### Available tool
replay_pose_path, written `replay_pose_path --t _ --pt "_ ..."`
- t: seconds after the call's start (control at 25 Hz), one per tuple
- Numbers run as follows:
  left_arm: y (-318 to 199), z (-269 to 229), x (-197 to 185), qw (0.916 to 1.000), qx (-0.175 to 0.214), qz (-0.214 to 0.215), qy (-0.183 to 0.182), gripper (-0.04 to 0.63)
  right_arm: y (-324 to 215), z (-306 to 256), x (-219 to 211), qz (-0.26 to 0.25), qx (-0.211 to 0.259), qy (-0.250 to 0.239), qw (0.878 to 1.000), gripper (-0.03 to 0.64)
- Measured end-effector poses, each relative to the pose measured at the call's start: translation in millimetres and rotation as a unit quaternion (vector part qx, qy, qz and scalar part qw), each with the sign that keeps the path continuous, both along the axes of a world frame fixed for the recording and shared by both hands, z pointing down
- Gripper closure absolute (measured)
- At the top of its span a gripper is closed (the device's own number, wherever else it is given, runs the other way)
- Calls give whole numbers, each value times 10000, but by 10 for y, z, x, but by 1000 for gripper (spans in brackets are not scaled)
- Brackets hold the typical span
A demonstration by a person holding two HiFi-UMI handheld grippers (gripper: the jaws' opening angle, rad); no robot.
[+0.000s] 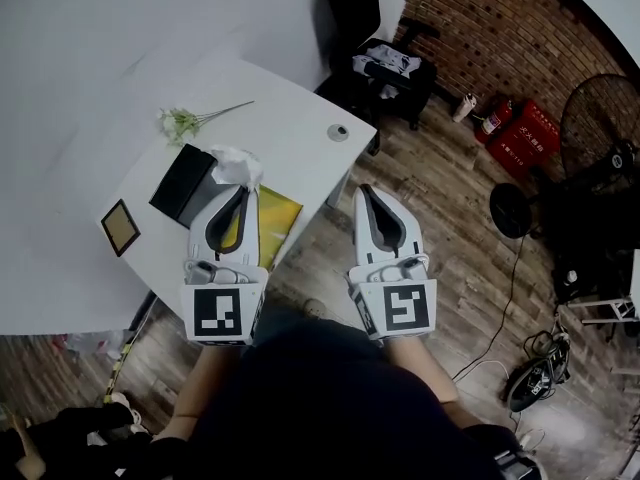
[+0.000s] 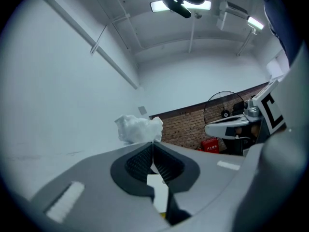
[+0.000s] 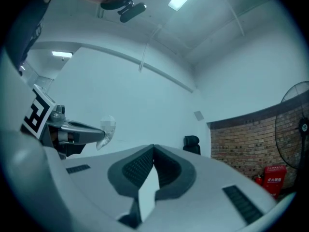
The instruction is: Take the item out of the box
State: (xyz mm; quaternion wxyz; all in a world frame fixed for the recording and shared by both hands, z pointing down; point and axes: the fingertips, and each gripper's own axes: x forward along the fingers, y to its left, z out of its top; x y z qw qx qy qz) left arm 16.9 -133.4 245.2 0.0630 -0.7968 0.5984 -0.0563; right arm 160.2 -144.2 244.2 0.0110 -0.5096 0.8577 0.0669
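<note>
The crumpled white wad (image 1: 237, 165), perhaps tissue, sits pinched in the closed tips of the left gripper (image 1: 242, 190), out of the black box (image 1: 180, 183), while the right gripper (image 1: 365, 190) is closed on nothing; removal looks done, and the next move calls for setting it on the table (image 1: 290, 128).

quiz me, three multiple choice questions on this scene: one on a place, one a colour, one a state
1. Black box lies: A in the right tool; B on the white table; C atop the left tool.
2. Crumpled wad colour: A red; B black; C white.
3. Right tool's jaws: A together, empty; B wide apart; C shut on the wad.
Answers: B, head view shows it on the table; C, white at the left tool's tips; A, its view shows jaws meeting, nothing between.
</note>
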Motion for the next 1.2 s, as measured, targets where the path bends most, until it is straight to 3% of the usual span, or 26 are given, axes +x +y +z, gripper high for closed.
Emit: replay_pose_path --t 0.24,0.68,1.0,1.2 --pt "-18 -90 -48 9995 305 29 -34 577 -15 -21 -58 -60 27 -66 10000 604" --pt "-85 -90 -298 9990 178 296 269 577 -64 -53 -314 99 -151 -83 9998 604" --pt "-62 -17 -468 9971 337 568 387 577 -27 68 -502 401 -188 4 9990 605" --pt "-73 214 -550 9971 -70 582 479 577 -17 188 -627 433 -293 161 9985 604"
